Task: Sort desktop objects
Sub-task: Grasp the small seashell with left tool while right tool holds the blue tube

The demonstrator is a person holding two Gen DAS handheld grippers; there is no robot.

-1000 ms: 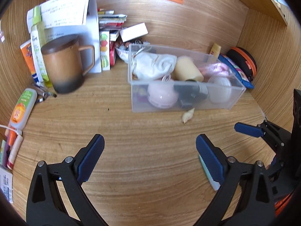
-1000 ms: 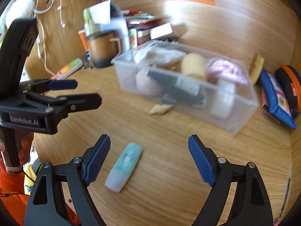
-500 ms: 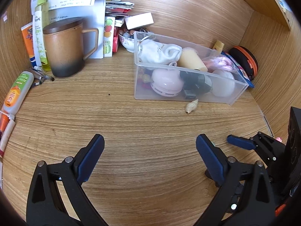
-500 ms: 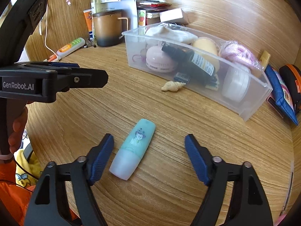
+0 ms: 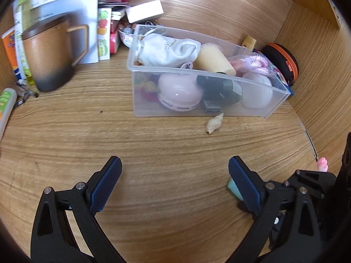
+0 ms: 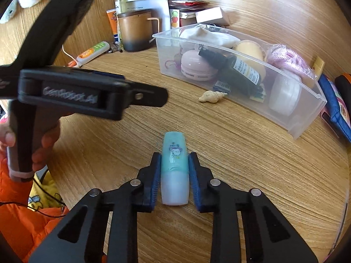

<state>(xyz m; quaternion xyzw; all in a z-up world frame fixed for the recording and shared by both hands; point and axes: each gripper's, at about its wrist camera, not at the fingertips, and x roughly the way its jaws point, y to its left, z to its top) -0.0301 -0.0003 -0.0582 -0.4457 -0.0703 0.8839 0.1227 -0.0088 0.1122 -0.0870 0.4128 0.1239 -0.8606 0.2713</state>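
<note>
Hand-held gripper over wooden desk.

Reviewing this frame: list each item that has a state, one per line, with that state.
right gripper: shut on teal tube
teal tube: lying on desk, clamped at its middle
left gripper: open, holding nothing
clear bin: lidless, full
brown mug: upright, lid on
seashell: loose on desk beside bin

Teal, frosted-capped tube flat on desk, pinched between jaws.
</note>
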